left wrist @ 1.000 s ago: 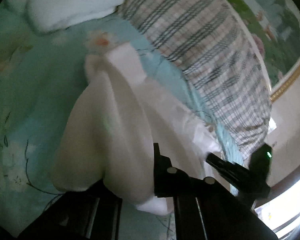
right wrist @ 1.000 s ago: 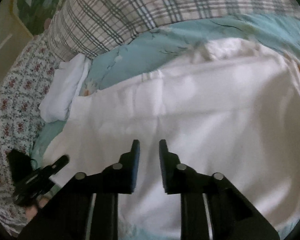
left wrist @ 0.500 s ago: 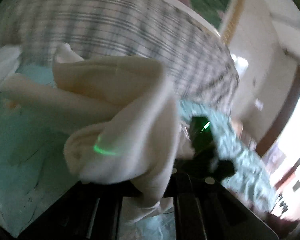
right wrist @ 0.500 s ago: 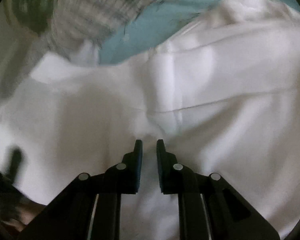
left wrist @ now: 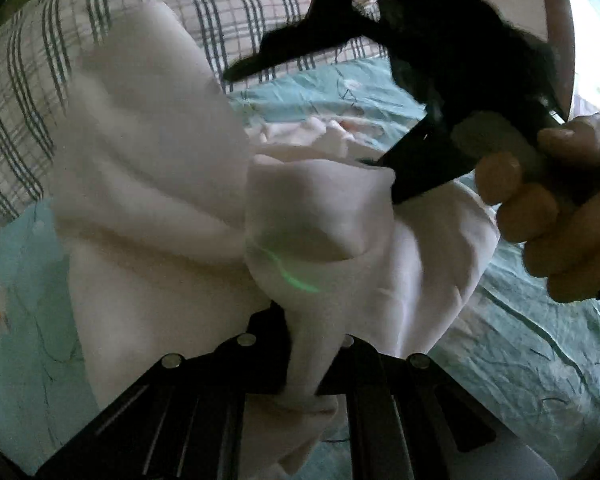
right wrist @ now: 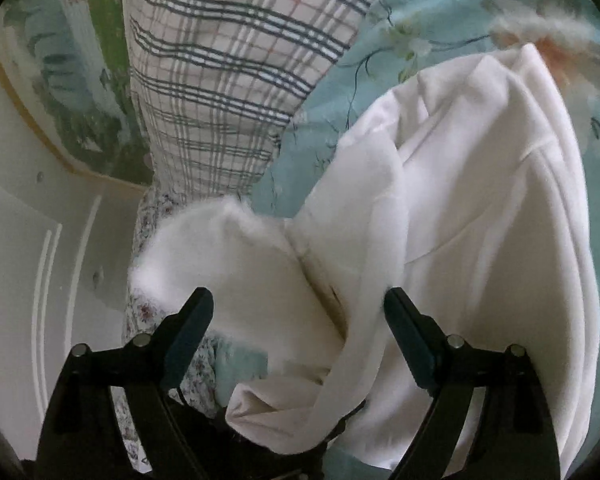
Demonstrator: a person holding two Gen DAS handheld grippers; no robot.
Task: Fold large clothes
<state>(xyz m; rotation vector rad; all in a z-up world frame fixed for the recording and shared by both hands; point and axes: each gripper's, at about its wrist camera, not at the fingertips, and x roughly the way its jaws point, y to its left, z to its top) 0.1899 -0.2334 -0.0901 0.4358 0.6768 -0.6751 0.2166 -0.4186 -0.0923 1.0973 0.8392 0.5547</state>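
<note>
A large white garment (left wrist: 148, 184) hangs bunched above the teal floral bedsheet (left wrist: 532, 344). My left gripper (left wrist: 306, 344) is shut on a thick fold of it, lifted off the bed. The right gripper shows in the left wrist view (left wrist: 440, 92), held by a hand just above the cloth. In the right wrist view the white garment (right wrist: 480, 208) drapes between and past the fingers. My right gripper (right wrist: 298, 306) is open wide, with cloth lying between its jaws but not pinched.
A plaid pillow (right wrist: 228, 72) lies at the head of the bed, with a framed painting (right wrist: 80, 92) and a pale wall behind. A floral-print cloth (right wrist: 140, 308) runs along the bed's edge. Teal sheet (left wrist: 20, 340) shows below the garment.
My left gripper lifted the bunched garment off the bed and swung toward the right gripper. My right gripper, nearly shut over the flat cloth before, now stands open wide.
</note>
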